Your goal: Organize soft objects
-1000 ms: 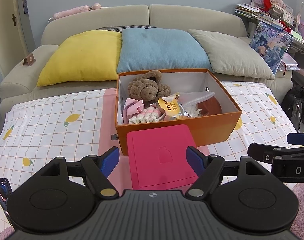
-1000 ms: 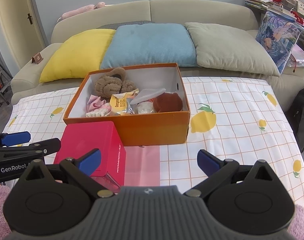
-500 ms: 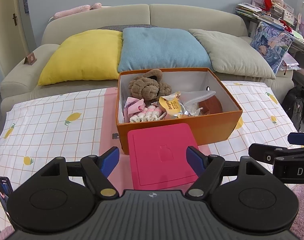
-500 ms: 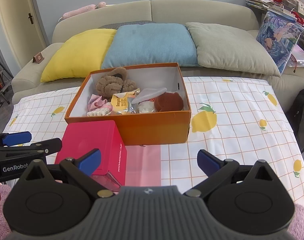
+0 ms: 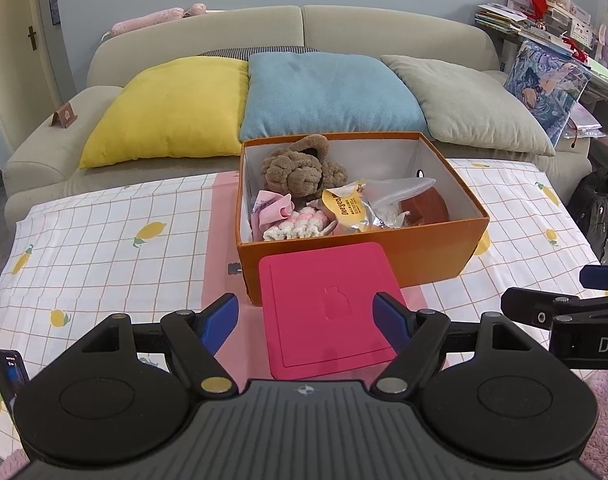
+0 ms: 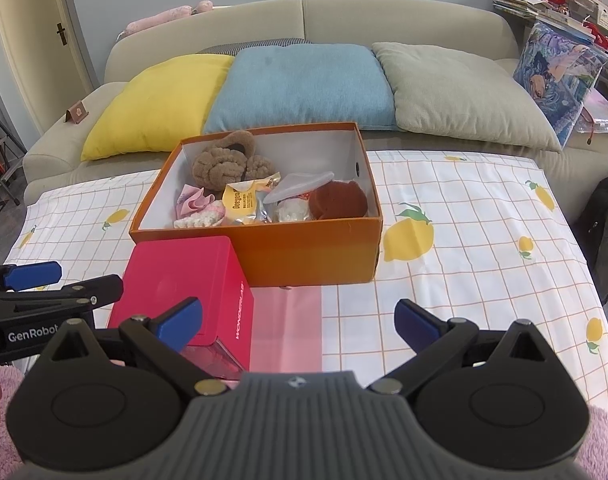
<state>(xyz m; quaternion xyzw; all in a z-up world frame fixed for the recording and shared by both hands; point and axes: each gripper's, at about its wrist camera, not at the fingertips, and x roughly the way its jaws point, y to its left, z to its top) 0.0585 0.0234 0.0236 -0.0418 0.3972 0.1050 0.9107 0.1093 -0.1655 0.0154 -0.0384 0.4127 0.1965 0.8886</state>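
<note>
Left gripper point(image 5: 305, 312) is wide open w/ its blue fingertips point(image 5: 221, 317) either side of the red box point(image 5: 329, 309), above its lid, not touching as far as can be seen. Right gripper point(image 6: 298, 320) also wide open, hovering over the tablecloth point(image 6: 464, 248) just right of the red box, holding nothing.

Red box sits on the pink strip of the cloth, right in front of the orange box point(image 5: 436, 250), lid closed; whether the two touch can't be told. Orange box is open, near the table's far edge, and holds the soft stuff: brown knitted plush point(image 5: 300, 168) at back left, pink cloth point(image 5: 273, 209) and pink-white crochet piece point(image 5: 300, 226) at front left, yellow snack packet point(image 5: 344, 208) in the middle, clear plastic bag point(image 5: 400, 188) over it, dark brown plush point(image 6: 338, 199) at the right.

Behind the table a beige sofa point(image 5: 384, 28) w/ yellow pillow point(image 5: 172, 108), blue pillow point(image 5: 328, 92), grey-green pillow point(image 5: 468, 104) in a row. A phone point(image 5: 9, 372) is at the left view's lower left edge
</note>
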